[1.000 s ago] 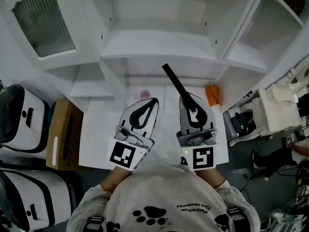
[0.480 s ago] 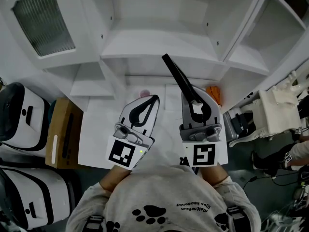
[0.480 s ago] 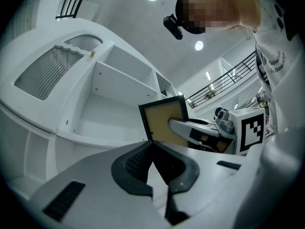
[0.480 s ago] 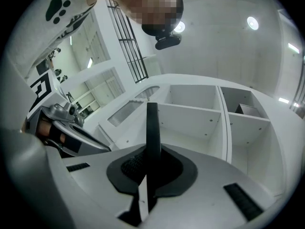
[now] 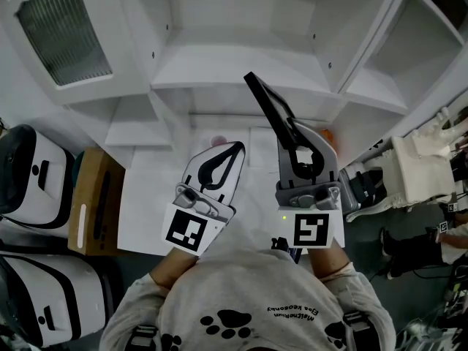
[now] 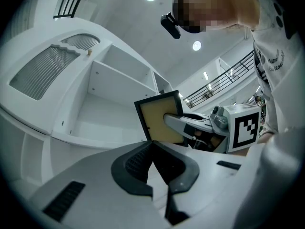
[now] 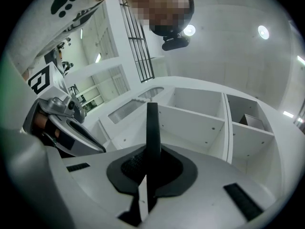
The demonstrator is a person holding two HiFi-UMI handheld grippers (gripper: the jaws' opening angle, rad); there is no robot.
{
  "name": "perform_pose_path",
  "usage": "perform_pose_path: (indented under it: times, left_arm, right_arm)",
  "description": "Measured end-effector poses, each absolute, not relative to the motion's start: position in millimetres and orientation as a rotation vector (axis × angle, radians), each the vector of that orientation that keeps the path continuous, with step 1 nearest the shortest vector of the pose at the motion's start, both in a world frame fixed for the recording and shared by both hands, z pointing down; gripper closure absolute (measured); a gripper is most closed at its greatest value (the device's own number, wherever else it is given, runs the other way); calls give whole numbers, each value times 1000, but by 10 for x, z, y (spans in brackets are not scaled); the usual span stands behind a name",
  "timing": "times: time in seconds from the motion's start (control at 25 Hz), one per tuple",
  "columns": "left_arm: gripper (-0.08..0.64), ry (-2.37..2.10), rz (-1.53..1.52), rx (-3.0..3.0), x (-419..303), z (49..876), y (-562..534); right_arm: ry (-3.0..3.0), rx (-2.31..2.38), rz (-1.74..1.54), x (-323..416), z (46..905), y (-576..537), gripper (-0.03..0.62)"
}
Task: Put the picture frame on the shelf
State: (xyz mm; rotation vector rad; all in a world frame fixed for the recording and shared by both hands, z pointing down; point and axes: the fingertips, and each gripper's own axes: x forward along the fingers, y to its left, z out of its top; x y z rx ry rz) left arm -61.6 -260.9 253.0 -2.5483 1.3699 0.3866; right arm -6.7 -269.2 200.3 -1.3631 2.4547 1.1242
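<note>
the thin black picture frame is carried, pinched in the right gripper, near the white wooden shelf. the left gripper is closed, empty. next it must be set down farther in.

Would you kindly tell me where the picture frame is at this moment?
In the head view the picture frame is right of centre, clamped edge-on in the right hand-held gripper, just in front of the white shelf.
</note>
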Motion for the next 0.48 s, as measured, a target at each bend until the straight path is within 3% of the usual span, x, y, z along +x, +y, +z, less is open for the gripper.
perform_pose_path:
  times: [0.48]
  left_arm:
    - [540, 1382, 391, -2543, -631, 2546, -2630]
  right_arm:
    - [2441, -1346, 1285, -101, 1918, -2732, 541]
